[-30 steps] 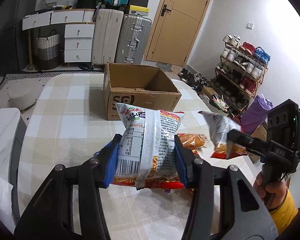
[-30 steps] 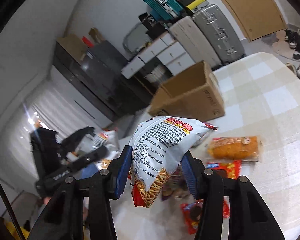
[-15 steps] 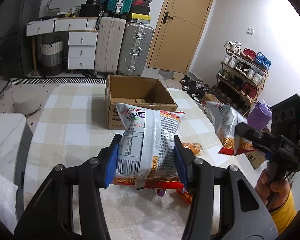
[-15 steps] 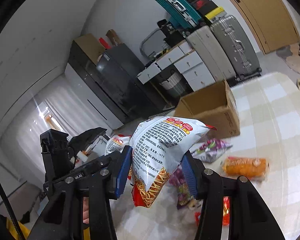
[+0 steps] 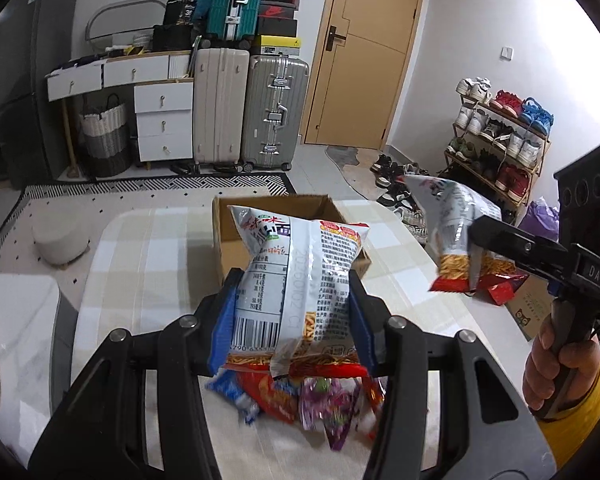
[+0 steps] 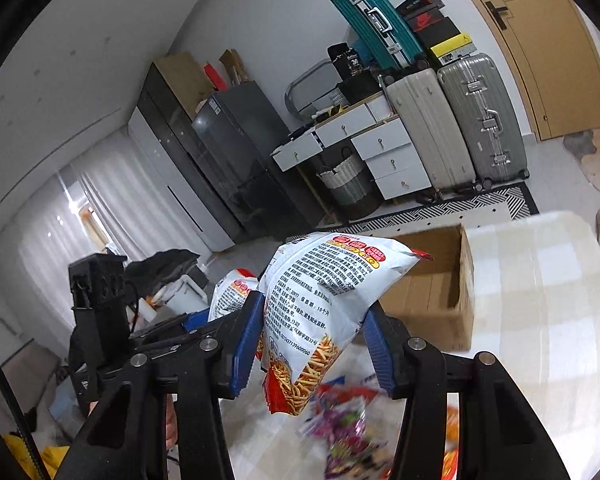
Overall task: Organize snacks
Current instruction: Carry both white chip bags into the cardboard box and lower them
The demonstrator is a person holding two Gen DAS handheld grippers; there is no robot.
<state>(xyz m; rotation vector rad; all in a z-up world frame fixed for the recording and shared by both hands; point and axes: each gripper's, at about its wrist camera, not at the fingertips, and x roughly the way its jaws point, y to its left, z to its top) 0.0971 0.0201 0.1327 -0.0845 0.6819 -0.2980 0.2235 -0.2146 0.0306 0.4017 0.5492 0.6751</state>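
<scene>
While both bags hang above the counter [image 5: 148, 248], we note what writing can be read. Left noodle-snack bag [image 5: 296, 280]: white film, back panel toward us, dense Chinese print, a barcode at lower left with digits beginning "790 635", a stamped date code running down the centre seam, red labels at the top corner. Right noodle-snack bag [image 6: 320, 300]: same white pack, block of small Chinese print, three red oval badges along the top edge, a barcode number near the bottom, picture of golden noodle sticks on a red base. "DAS" shows in white on the body of the right tongs in the left wrist view.

Left tongs [image 5: 292, 320]: blue pads press the bag's two sides, bag standing upright between them, bottom seam hanging just below the pads. Right tongs [image 6: 312, 344]: narrowed on their bag, which tilts with its top toward the upper right; its lower corner dangles below the pads. In the left wrist view this bag [image 5: 456, 236] sits beyond our left one, to its right, held clear of the counter.

Open cardboard box [image 5: 276, 220] stands on the checked counter behind the left bag. Loose snack packets [image 5: 300, 396] lie blurred beneath the tongs: blue, red, purple wrappers. A hand [image 5: 556, 364] with a yellow sleeve grips the right handle.
</scene>
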